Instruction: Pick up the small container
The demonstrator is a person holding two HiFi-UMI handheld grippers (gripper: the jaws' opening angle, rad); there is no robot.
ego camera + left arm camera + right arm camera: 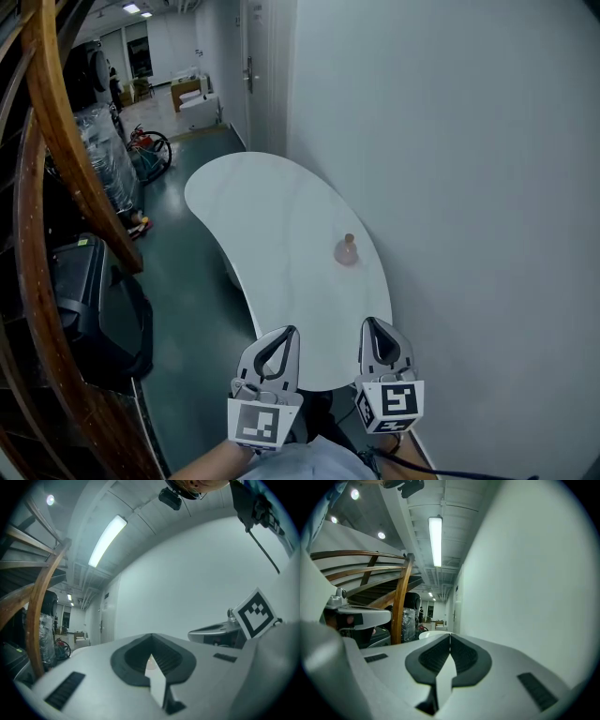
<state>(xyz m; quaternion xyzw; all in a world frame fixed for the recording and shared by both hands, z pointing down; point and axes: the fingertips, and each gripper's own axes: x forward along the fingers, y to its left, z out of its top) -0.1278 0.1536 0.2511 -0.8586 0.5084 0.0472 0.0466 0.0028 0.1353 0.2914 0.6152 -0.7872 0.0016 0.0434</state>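
The small container, a pinkish bottle with a light stopper, stands upright on the white curved table close to the wall side. Both grippers hover over the table's near end, well short of it. My left gripper is shut with nothing between its jaws, and my right gripper is shut and empty too. In the left gripper view the jaws meet at their tips, with the right gripper's body alongside. The right gripper view shows its jaws pressed together and the table's far end beyond.
A plain white wall runs along the table's right side. A curved wooden stair railing and a black bin stand at the left. Green floor lies between them. A bicycle and boxes are down the corridor.
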